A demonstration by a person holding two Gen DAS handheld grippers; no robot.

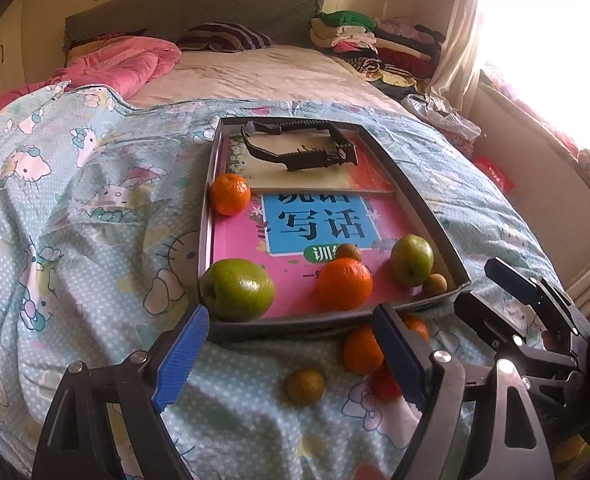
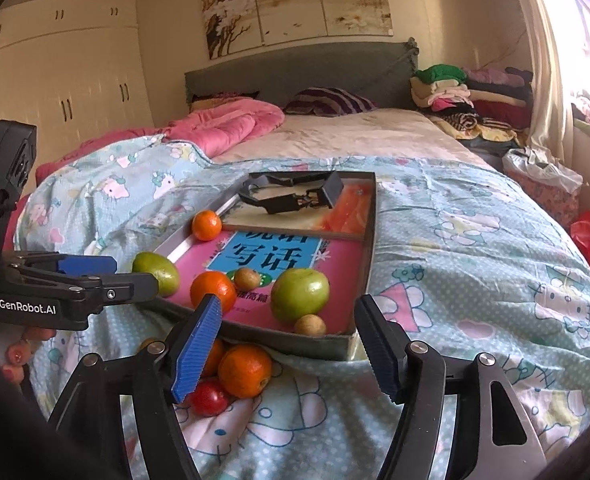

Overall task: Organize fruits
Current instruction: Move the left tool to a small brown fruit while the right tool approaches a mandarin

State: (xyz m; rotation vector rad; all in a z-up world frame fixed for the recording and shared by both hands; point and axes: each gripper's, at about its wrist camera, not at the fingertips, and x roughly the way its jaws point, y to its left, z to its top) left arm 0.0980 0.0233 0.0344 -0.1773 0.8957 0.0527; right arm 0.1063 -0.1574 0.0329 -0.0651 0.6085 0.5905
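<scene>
Both blue-padded grippers, left (image 1: 291,354) and right (image 2: 289,350), are being held wide open, gripping nothing. 2 green apples (image 1: 237,290), 2 oranges (image 1: 343,284) are lying inside the shallow grey tray (image 1: 435,216); more orange fruit (image 2: 245,370) is resting just near it on the bedspread (image 1: 75,200).

We see a bed (image 2: 475,248) with a green headboard (image 2: 295,76), white wardrobes (image 2: 67,80) at far left, and a bright window (image 1: 543,20) at right.
</scene>
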